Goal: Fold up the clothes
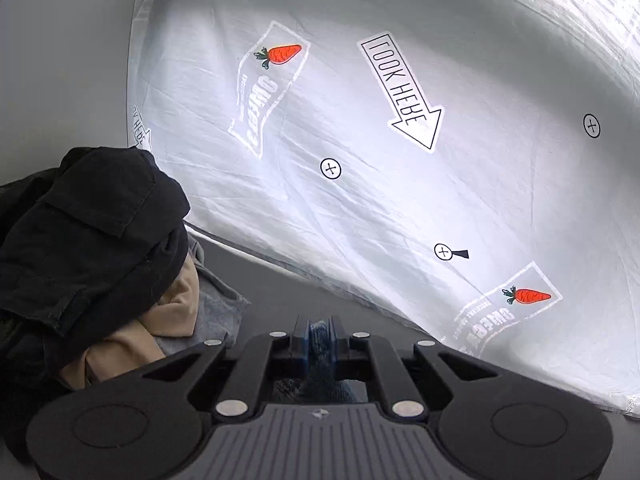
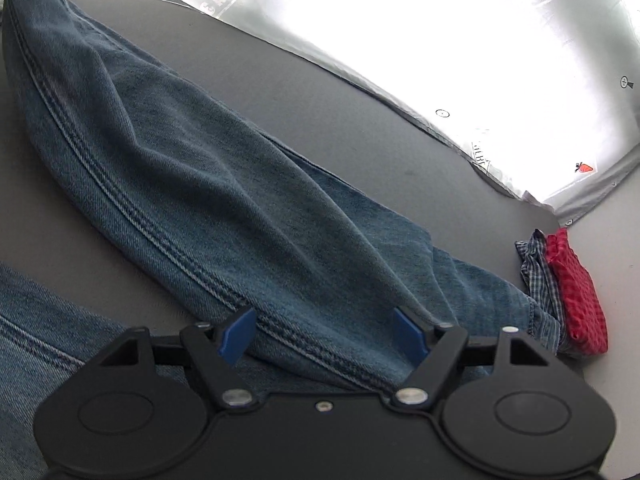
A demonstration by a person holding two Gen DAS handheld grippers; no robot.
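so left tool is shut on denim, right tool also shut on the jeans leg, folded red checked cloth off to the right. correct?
Not quite. The right tool is open: the right wrist view shows its blue fingers spread, straddling the jeans leg. The left tool is shut on denim, and the folded red checked cloth does lie to the right.

Setting: a staged recording area, not a lived-in home. A white printed backdrop sheet (image 1: pixel 400 140) with carrot logos, a "LOOK HERE" arrow and crosshair markers fills the upper right of the left wrist view. A plain grey counter (image 2: pixel 320 92) carries a clothes pile (image 1: pixel 80 240) at left.
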